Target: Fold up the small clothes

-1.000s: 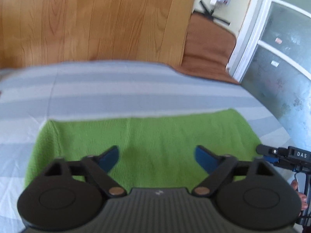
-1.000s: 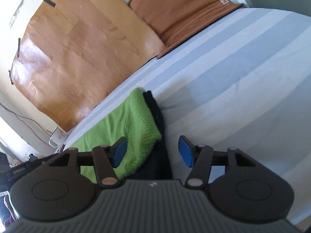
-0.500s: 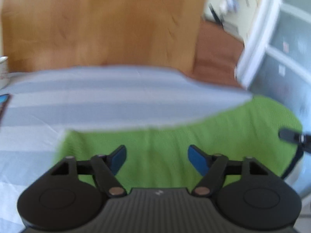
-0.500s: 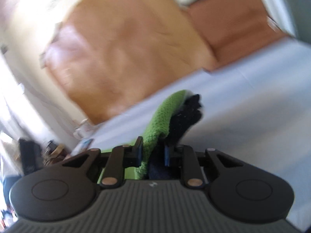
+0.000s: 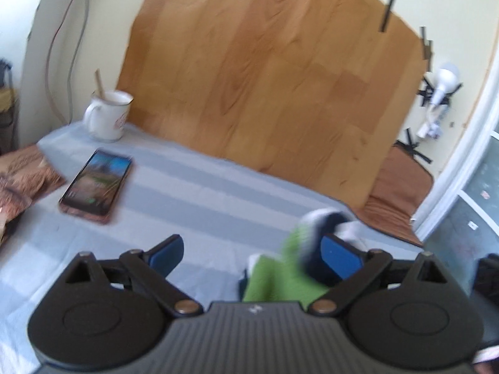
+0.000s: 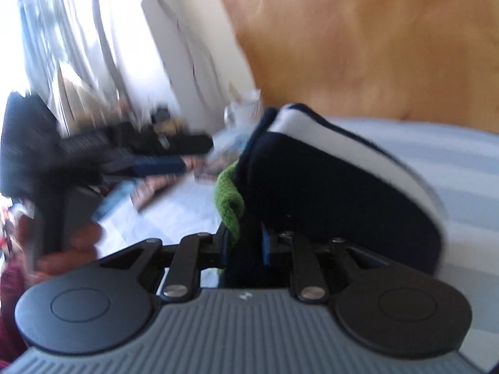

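Right wrist view shows the right gripper [image 6: 244, 244] with its fingers clamped on the cloth [image 6: 336, 193], a dark piece with a white band and a green knit layer showing at the pinch. The cloth stands lifted off the striped bed [image 6: 461, 155], arching up and away from the fingers. The frame is blurred, so how much fabric sits between the pads cannot be told.

From the left wrist camera, the left gripper [image 5: 252, 254] has its fingers spread wide and holds nothing. The cloth [image 5: 280, 277] shows green just past its right finger, with the dark and white edge curling above. A phone [image 5: 96, 185] and a mug [image 5: 107, 115] lie far left on the bed, well apart from the work.

My reading is that a fold is in hand: the right gripper carries one end over toward the left. To do it well:

- Keep the right pinch firm on both layers, so the green one does not slide out.
- Carry the edge low and level, then lay it square on the far edge.
- Use the free left gripper to pin or smooth the resting part, or it may drag along the sheet.
- Let go only once the edge lies flat.
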`<control>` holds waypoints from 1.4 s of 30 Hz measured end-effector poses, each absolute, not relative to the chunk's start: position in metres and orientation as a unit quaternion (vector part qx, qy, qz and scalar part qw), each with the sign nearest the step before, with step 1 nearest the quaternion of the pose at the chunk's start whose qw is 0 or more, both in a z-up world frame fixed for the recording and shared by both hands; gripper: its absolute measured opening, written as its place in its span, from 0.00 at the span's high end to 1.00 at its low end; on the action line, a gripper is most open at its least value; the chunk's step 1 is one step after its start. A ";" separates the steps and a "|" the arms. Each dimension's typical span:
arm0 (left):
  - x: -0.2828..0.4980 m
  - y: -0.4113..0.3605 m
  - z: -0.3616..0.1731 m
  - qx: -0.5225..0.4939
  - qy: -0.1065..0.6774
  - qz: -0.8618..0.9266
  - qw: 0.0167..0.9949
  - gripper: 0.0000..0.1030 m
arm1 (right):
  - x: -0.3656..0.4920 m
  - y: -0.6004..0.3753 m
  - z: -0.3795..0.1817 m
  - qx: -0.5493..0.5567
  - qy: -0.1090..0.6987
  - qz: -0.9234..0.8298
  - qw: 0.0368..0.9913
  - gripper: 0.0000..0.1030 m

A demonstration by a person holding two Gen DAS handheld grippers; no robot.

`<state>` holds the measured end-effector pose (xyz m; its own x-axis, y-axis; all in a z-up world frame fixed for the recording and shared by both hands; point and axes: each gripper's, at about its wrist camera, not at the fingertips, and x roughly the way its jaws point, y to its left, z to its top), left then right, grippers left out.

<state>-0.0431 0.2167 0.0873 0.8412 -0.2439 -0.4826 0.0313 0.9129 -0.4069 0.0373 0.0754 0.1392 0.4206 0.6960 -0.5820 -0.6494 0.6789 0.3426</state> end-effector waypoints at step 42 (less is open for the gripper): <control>0.005 0.187 0.028 -0.180 0.409 -0.161 0.880 0.00 | 0.044 -0.095 0.100 0.288 0.364 0.313 0.829 0.23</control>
